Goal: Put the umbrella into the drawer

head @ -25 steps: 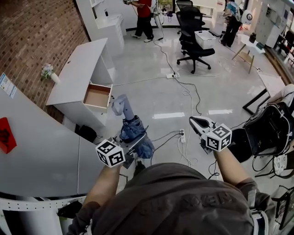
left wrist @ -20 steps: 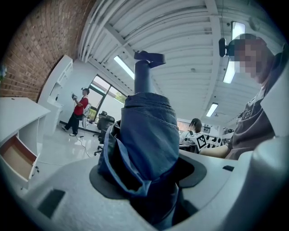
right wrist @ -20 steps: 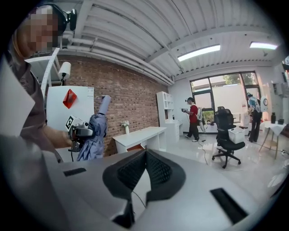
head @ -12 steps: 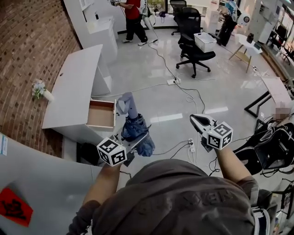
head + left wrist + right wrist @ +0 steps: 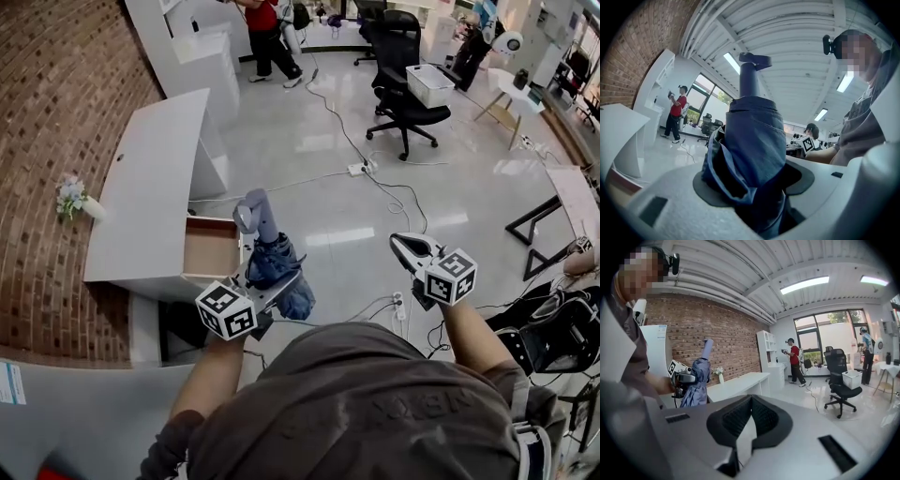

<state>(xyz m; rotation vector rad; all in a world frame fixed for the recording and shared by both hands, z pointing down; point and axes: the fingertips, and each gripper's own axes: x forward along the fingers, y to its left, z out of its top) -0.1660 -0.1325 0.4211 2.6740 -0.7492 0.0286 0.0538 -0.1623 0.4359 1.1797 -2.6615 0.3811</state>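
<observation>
Well, my left tongs (image 5: 265,286) are clamped on the folded blue umbrella (image 5: 275,264). Its grey handle (image 5: 251,214) points up and away from me, and it hangs over the floor (image 5: 328,187) just beside the open drawer (image 5: 211,248) of the white bench (image 5: 150,178) by the brick wall (image 5: 56,112). My right tongs (image 5: 405,246) look pressed together with nothing between them, though the tips are dim.

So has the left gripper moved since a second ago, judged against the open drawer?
Yes. The left gripper, clamped on the umbrella, has advanced toward the open drawer, which now sits right beside the umbrella's handle.
</observation>
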